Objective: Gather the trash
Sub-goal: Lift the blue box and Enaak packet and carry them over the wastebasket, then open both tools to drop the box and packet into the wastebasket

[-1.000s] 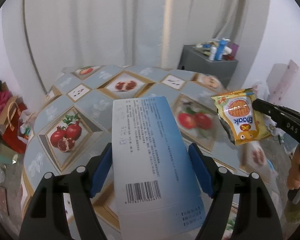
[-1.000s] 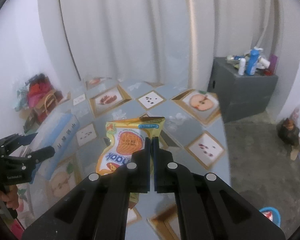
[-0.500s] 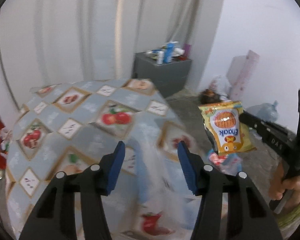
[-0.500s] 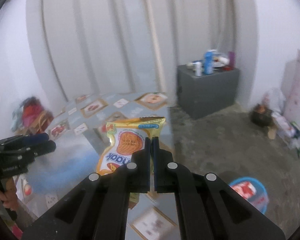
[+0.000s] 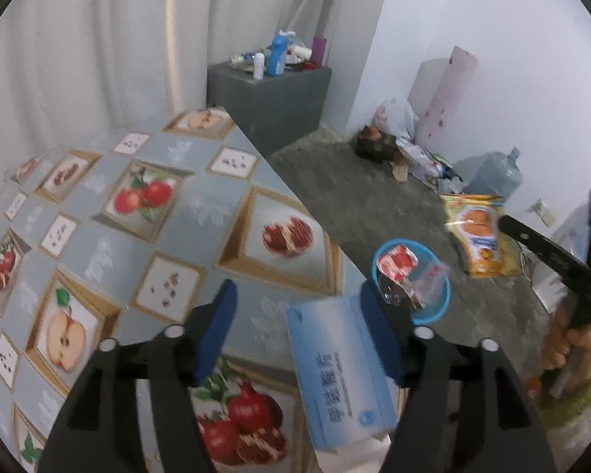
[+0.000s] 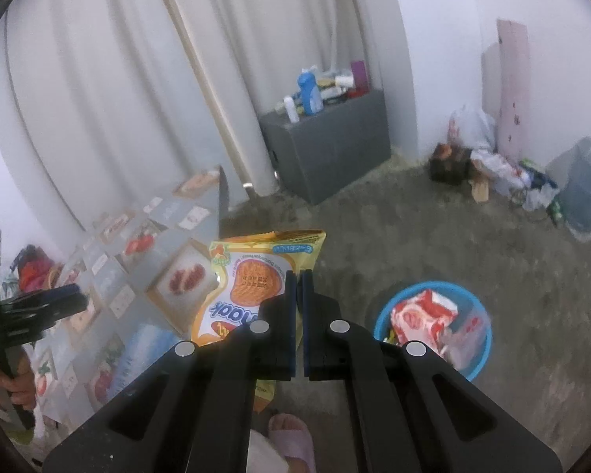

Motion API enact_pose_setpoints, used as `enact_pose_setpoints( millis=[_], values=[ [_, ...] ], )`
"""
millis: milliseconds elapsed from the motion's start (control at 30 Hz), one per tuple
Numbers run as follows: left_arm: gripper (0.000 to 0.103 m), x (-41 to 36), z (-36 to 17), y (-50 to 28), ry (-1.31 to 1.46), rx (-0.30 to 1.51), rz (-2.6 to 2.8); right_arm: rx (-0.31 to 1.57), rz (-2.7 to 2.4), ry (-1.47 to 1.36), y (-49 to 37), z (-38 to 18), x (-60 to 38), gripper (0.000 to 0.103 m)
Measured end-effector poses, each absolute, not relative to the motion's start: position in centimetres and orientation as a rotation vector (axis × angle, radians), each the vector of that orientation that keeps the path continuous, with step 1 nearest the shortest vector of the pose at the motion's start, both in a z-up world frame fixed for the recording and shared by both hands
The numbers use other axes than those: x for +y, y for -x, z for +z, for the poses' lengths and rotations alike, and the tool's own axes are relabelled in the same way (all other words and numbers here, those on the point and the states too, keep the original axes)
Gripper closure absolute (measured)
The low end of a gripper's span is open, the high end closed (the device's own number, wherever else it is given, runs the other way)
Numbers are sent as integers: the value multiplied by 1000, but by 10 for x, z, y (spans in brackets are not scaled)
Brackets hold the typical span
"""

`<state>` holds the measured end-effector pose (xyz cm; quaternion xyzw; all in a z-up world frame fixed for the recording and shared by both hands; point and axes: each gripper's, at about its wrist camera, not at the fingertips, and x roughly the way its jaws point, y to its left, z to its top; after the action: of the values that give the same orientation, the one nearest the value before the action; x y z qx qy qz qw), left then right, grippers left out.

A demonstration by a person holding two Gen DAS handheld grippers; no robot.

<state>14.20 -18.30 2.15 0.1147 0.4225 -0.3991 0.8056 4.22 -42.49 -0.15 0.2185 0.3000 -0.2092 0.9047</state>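
My left gripper (image 5: 298,301) hangs over the table edge with its jaws opening. A light blue carton (image 5: 341,374) stands between them, leaning on the right pad, with a clear gap to the left pad (image 5: 216,327). My right gripper (image 6: 298,287) is shut on a yellow snack bag (image 6: 252,276), which also shows at the right of the left wrist view as the snack bag (image 5: 476,232). A blue bin (image 6: 486,351) stands on the floor below and right of it, holding red and clear wrappers. In the left wrist view the bin (image 5: 433,317) sits just beyond the carton.
A table (image 5: 98,244) with a fruit-print cloth fills the left. A grey cabinet (image 6: 335,146) with bottles stands by the curtain. Clutter and a water jug (image 6: 585,185) line the far wall. A slippered foot (image 6: 291,433) is below my right gripper.
Both grippers have swung right, from over the table toward the floor bin. The carton, earlier centred between the left pads, now leans on the right pad alone. The snack bag stays gripped.
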Motion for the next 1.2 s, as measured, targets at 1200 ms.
enact_pose_setpoints(
  millis=[1200],
  values=[
    [30,-300,-19,-105,-405,996,-962,595,-639,-669,60,-64,-513,102]
  ],
)
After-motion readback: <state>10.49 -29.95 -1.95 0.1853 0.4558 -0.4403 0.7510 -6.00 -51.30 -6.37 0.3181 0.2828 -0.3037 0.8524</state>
